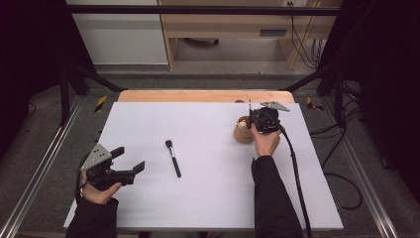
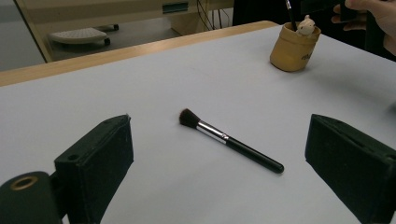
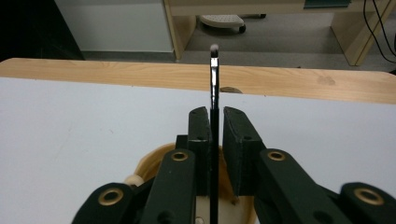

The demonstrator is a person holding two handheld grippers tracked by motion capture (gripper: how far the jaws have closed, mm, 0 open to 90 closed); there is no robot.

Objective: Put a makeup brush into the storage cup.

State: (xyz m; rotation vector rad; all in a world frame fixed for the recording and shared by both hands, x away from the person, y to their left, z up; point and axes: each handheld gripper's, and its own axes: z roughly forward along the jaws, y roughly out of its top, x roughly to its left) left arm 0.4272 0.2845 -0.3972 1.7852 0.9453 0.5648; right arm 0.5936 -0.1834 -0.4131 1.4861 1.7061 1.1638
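A black makeup brush (image 1: 173,158) (image 2: 229,140) with a dark bristle head lies flat mid-table. My left gripper (image 1: 130,158) (image 2: 219,149) rests open at the table's left, jaws wide, aimed at that brush and apart from it. At the back right stands a round wooden holder (image 1: 242,134) (image 2: 292,51) (image 3: 149,163). A thin black brush (image 1: 249,106) (image 2: 290,14) (image 3: 214,79) stands upright in it. My right gripper (image 1: 252,118) (image 3: 215,112) hovers over the holder with that thin handle between its jaws. The left pad lies against it and a slim gap shows at the right pad.
A small pale figure (image 2: 306,25) sits at the holder's rim. The white table top (image 1: 198,208) ends in a wooden strip (image 1: 198,95) at the far side. Black frame bars and cables stand to the right (image 1: 341,99).
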